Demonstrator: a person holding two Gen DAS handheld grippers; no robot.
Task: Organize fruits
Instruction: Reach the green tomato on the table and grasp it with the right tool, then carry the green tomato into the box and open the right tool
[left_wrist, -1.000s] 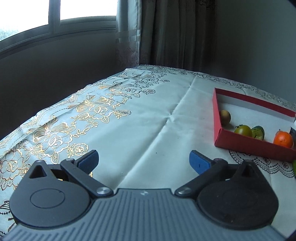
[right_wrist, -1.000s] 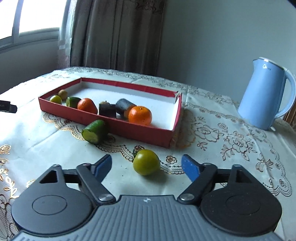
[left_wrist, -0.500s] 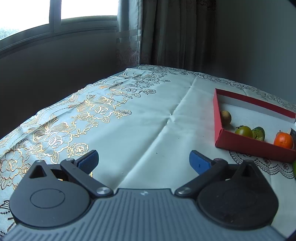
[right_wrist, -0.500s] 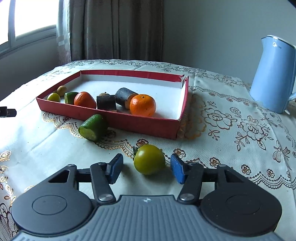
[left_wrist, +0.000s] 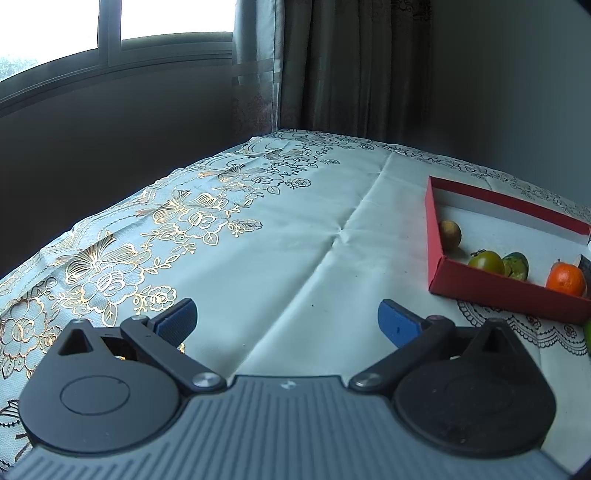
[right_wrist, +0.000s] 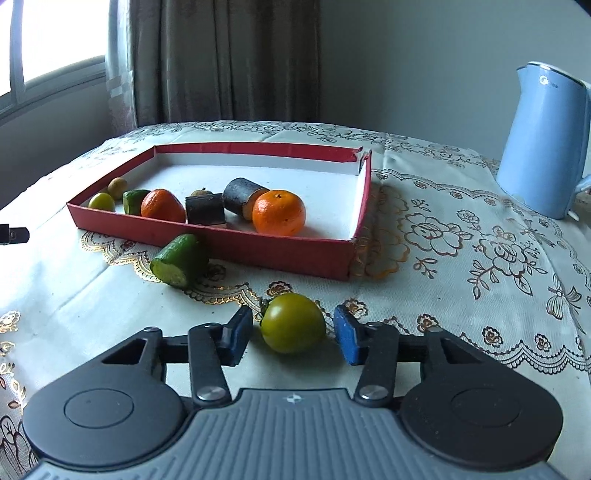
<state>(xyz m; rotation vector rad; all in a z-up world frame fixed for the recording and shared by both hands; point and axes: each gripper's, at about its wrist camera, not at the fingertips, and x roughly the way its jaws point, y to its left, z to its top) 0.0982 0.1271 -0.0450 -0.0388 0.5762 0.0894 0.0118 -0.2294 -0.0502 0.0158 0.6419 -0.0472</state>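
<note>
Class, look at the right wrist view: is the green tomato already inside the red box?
No, the green tomato sits on the tablecloth outside the red box.

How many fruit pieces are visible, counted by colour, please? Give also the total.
Orange: 2
Green: 4, two round and two cut pieces
Dark cut pieces: 2
Small brownish: 2
Total: 10

We note a table (right_wrist: 461, 266) under a pale cloth with gold flowers. Directly on it: a red tray (right_wrist: 258, 247), a cut green fruit (right_wrist: 177, 260) touching its near wall, a green tomato (right_wrist: 293, 322), a blue kettle (right_wrist: 543, 140).
</note>
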